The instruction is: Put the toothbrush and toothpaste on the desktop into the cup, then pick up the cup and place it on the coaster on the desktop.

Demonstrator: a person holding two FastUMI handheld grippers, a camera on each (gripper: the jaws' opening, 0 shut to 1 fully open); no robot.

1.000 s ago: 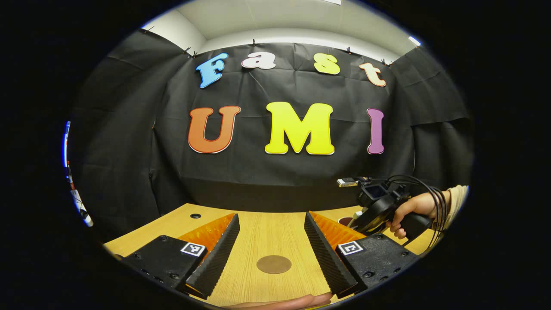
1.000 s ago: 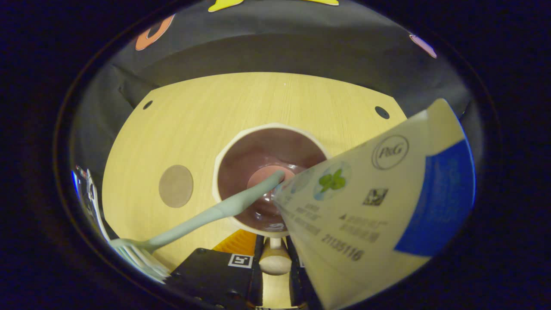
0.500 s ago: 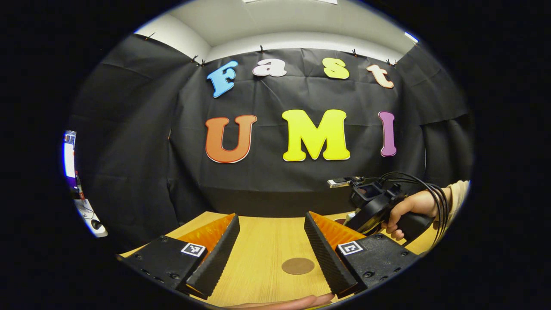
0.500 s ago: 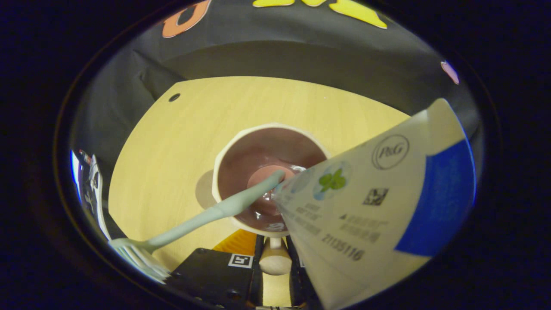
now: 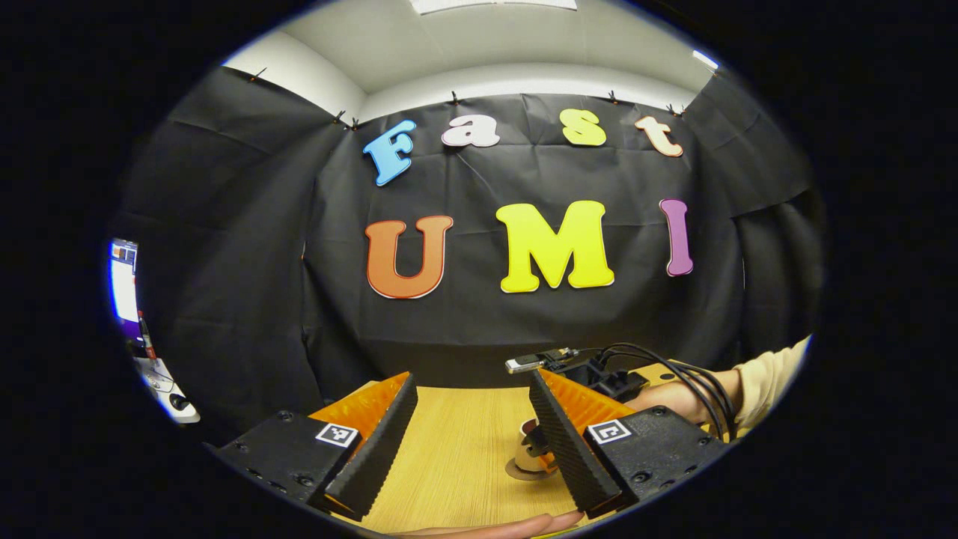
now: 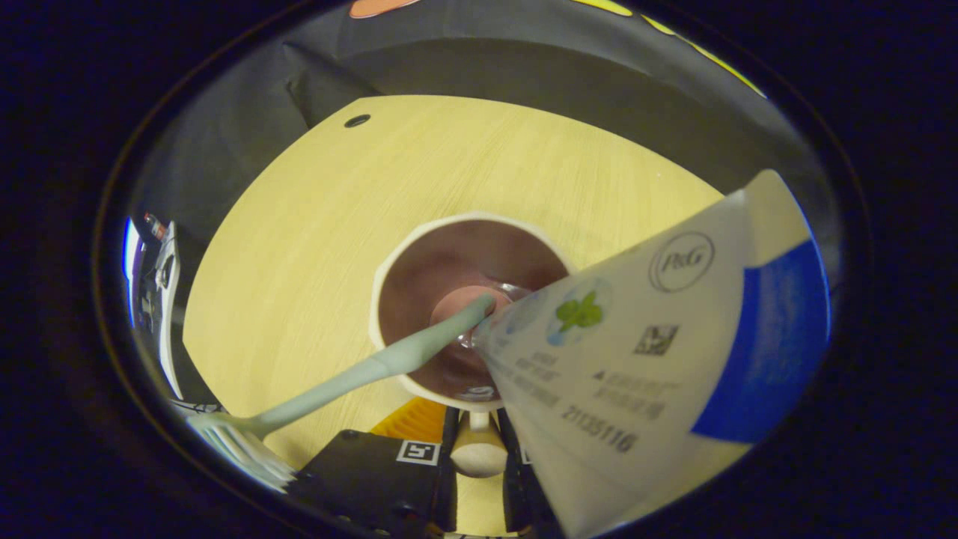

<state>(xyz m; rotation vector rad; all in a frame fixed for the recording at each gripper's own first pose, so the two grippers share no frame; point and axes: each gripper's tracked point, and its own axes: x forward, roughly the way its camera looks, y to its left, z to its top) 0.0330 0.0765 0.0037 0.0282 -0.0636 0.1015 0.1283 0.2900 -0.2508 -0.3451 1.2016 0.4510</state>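
Here, toothbrush [image 6: 352, 380] in the cup [image 6: 419, 247], bristles toward 8 o'clock, toothpaste [image 6: 644, 359] fanning toward 3 o'clock, cup on the coaster [image 5: 516, 471], right gripper [image 6: 474, 479] clenched on its handle [image 6: 474, 451], bare table [image 6: 314, 224] toward 12, left gripper [image 5: 471, 434] fingers spread, released.

Cream cup [image 6: 419, 247] with brown inside, mint-green toothbrush [image 6: 352, 378], white-and-blue toothpaste [image 6: 673, 352], pale wood-grain desktop [image 6: 314, 224]

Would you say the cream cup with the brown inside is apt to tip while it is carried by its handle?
Probably somewhat top-heavy: the pale green toothbrush and white-and-blue toothpaste tube lean far past the cream cup's rim. The right gripper pinches only the small handle knob, so it might swivel.
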